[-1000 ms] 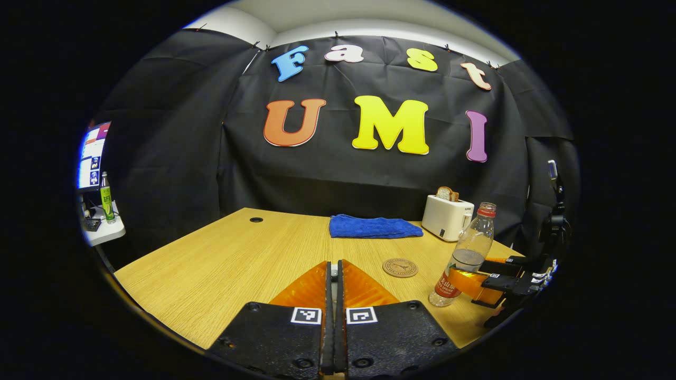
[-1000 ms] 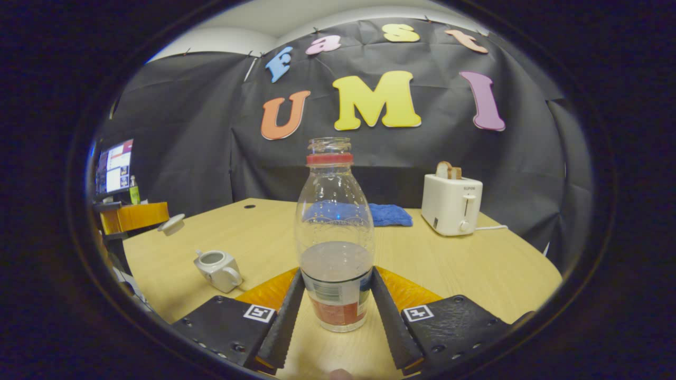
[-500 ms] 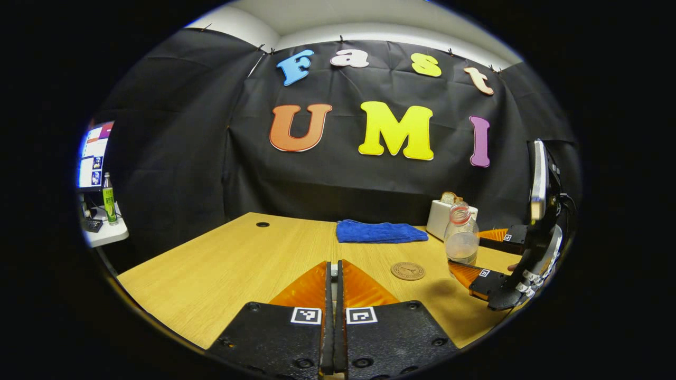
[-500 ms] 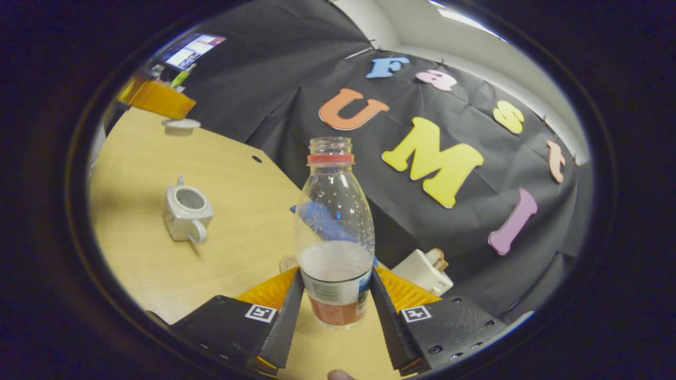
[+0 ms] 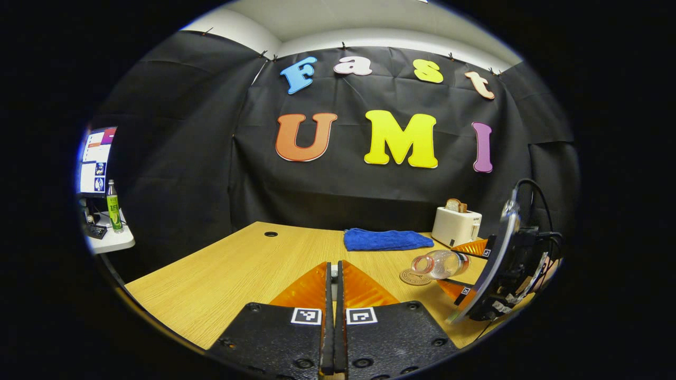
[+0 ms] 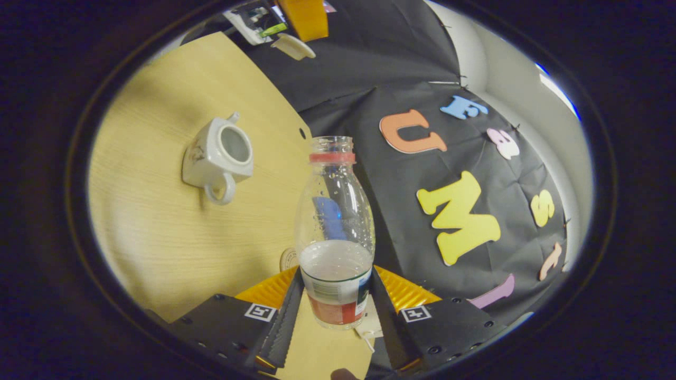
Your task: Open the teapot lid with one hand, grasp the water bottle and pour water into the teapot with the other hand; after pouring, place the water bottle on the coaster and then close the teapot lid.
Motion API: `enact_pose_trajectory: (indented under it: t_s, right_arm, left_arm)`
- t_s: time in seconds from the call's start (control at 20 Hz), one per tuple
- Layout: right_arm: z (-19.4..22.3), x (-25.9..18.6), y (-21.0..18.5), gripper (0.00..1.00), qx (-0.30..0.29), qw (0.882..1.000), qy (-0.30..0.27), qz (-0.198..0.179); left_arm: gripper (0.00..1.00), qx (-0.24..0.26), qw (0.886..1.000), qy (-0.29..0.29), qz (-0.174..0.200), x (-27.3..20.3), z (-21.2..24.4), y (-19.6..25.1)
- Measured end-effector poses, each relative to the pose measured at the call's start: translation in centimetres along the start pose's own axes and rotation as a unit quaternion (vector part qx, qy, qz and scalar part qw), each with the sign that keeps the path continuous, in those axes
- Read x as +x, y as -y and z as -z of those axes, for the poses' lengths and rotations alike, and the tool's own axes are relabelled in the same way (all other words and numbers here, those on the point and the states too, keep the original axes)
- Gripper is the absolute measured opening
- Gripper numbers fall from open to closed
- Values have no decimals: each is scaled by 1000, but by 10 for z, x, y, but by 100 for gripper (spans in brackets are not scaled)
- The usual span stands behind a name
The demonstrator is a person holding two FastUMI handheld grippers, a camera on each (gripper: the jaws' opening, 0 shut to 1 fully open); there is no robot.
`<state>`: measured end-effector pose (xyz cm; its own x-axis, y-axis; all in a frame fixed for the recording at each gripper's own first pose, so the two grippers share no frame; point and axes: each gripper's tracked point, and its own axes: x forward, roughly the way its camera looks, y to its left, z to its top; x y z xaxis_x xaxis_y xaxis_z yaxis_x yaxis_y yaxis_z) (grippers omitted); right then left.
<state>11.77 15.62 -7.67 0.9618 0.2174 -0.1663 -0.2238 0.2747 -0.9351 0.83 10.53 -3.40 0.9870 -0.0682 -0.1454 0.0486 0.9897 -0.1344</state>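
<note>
Clamped between both fingers of the right gripper [image 6: 334,316] is the clear plastic water bottle with a red neck ring [image 6: 334,232], uncapped, partly filled and tipped steeply sideways above the light wooden table [image 5: 232,269]. Its mouth is pointed toward the lidless white ceramic teapot [image 6: 216,157], which is set apart from it on the table. The round cork coaster [image 5: 414,277] is seen just under the bottle. The left gripper [image 5: 334,316] is held closed; the white teapot lid [image 6: 293,46] is seen pinched at its tip.
</note>
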Motion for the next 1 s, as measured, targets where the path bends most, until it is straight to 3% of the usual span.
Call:
enact_pose_trajectory:
  t_s: [0.4,0.8,1.0]
  right_arm:
    - [-16,5,-9,71,-127,992,20,1]
    - [-28,3,-8,71,-200,979,29,6]
    - [-34,5,-3,71,-235,971,35,26]
  left_arm:
    - [3,-7,1000,3,-3,-5,-5,-13]
    - [3,-5,1000,4,-2,-7,-7,-14]
    - [3,-3,1000,6,-3,-8,-10,-16]
